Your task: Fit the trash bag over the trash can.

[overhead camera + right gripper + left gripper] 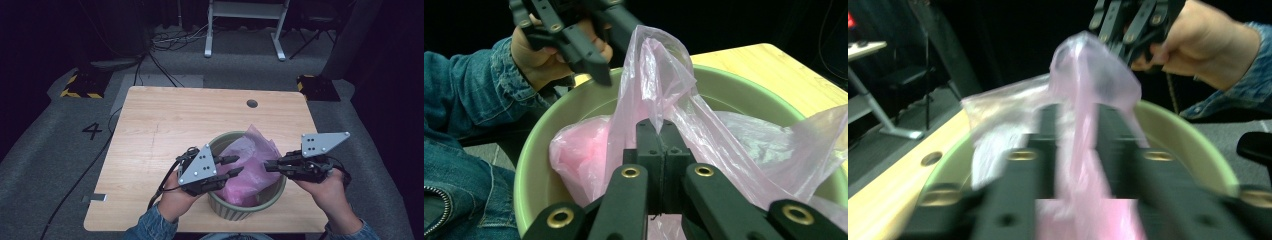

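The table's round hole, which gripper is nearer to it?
Left, though narrowly. The left gripper sits over the bin's near-left side, below the hole and slightly left. The right gripper, pinching the pink bag, sits below and farther right.

Your left gripper (234,166) points to the right with its jaws apart. Your right gripper (270,165) points to the left, toward it, with jaws pressed together. Both your forearms come in from below.
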